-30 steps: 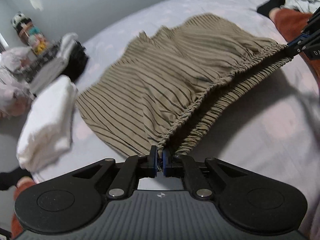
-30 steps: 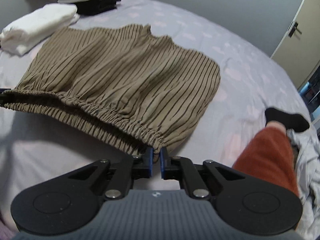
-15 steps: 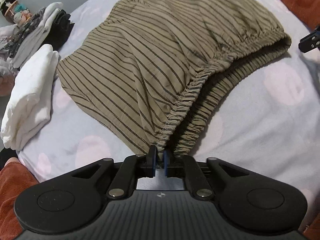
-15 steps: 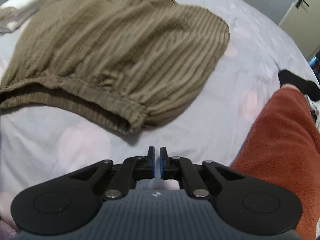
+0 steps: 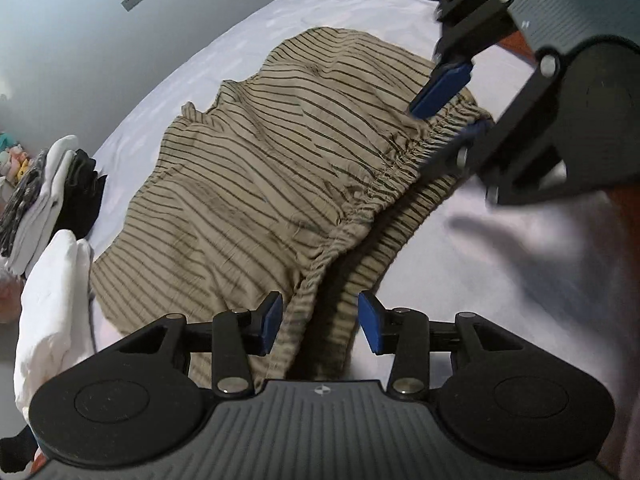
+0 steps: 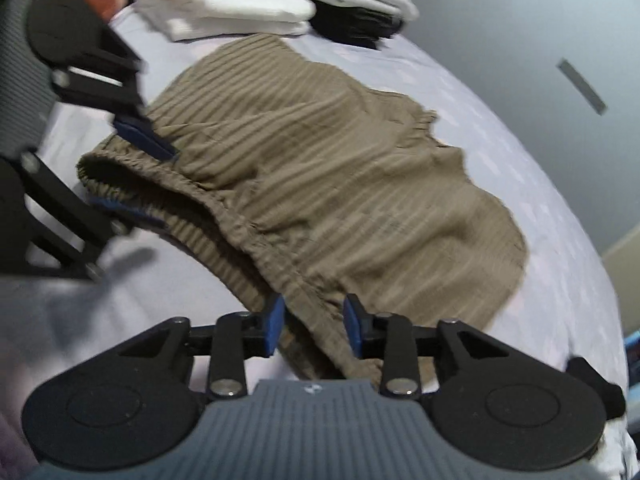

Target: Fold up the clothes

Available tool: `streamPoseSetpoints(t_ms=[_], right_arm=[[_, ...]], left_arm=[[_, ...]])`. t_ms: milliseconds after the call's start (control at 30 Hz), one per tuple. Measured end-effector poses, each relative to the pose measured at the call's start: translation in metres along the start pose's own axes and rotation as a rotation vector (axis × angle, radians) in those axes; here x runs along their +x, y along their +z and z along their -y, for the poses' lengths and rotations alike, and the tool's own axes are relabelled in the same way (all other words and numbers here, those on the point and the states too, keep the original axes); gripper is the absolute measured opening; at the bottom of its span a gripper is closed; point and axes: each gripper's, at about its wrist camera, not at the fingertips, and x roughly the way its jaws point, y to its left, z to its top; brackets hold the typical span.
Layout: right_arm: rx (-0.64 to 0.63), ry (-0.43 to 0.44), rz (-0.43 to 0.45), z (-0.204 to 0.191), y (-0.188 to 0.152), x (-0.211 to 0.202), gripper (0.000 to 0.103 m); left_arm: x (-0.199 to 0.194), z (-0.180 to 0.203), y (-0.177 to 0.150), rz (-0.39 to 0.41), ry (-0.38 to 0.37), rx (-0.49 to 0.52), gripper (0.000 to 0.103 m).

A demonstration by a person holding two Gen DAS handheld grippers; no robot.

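The striped shorts (image 5: pixel 260 184) lay flat on the lilac bed sheet (image 5: pixel 500 264), just beside a folded white garment (image 5: pixel 52 304). Left gripper (image 5: pixel 319 322) and right gripper (image 6: pixel 313 326) both stood with fingers spread apart (nothing clamped), each straddling one end of the shorts' elastic waistband (image 5: pixel 400 168).

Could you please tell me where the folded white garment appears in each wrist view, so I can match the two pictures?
Left wrist view: folded white garment at the lower left edge.
Right wrist view: it lies at the top, left of centre.
Shared landmark: the striped shorts beside it in both.
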Motion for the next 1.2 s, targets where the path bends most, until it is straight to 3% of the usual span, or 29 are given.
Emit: streamPoseSetpoints(t_ms=[133,200,233,267,300,333,500,600,733,800,833,867,900,933,1033,1200], right_arm=[[-0.008,0.050,-0.018,-0.002,0.001,0.022,0.039],[-0.008,0.039,-0.036,-0.005,0.000,0.032,0.037],[-0.017,0.038,-0.044,-0.005,-0.001,0.037,0.028],[-0.009,0.038,-0.053,-0.005,-0.001,0.038,0.013],[0.001,0.040,-0.062,-0.003,-0.002,0.039,0.008],[0.013,0.043,-0.056,-0.001,-0.002,0.035,0.003],[0.000,0.045,-0.047,-0.001,-0.003,0.009,0.001],[0.006,0.067,-0.095,-0.005,-0.009,0.015,0.000],[0.069,0.061,-0.148,0.002,-0.016,0.028,0.000],[0.088,0.049,-0.106,0.008,-0.015,0.020,0.006],[0.085,0.045,-0.081,0.009,-0.015,0.015,0.014],[0.080,0.044,-0.069,0.009,-0.015,0.012,0.036],[0.067,0.029,-0.066,0.007,-0.015,0.012,0.046],[0.053,0.012,-0.064,0.005,-0.015,0.013,0.049],[0.016,-0.057,-0.076,0.001,-0.015,0.015,0.042],[-0.073,-0.070,0.018,-0.004,-0.013,-0.002,0.041]], left_arm=[[0.014,-0.003,0.001,0.001,0.014,-0.055,0.030],[0.016,-0.005,-0.002,0.002,0.004,-0.072,0.015],[0.014,-0.006,-0.004,0.006,-0.002,-0.075,0.012],[0.013,-0.007,-0.007,0.013,-0.008,-0.076,0.008],[0.009,-0.007,-0.008,0.021,-0.008,-0.073,0.006],[0.006,-0.007,-0.009,0.031,-0.006,-0.067,0.005],[-0.004,-0.003,-0.010,0.028,-0.011,-0.030,0.004],[0.007,0.004,-0.012,-0.020,-0.005,0.009,0.004],[0.009,0.007,-0.015,-0.011,0.009,-0.001,0.004],[0.008,0.005,-0.015,-0.005,0.016,-0.013,0.005],[0.007,0.005,-0.016,-0.004,0.018,-0.014,0.005],[0.007,0.006,-0.016,-0.003,0.020,-0.011,0.005],[0.007,0.006,-0.015,-0.001,0.022,-0.008,0.005],[0.007,0.007,-0.015,0.002,0.025,-0.005,0.005],[0.005,0.006,-0.015,0.006,0.029,-0.006,0.005],[0.005,0.005,-0.016,0.007,0.033,-0.014,0.005]])
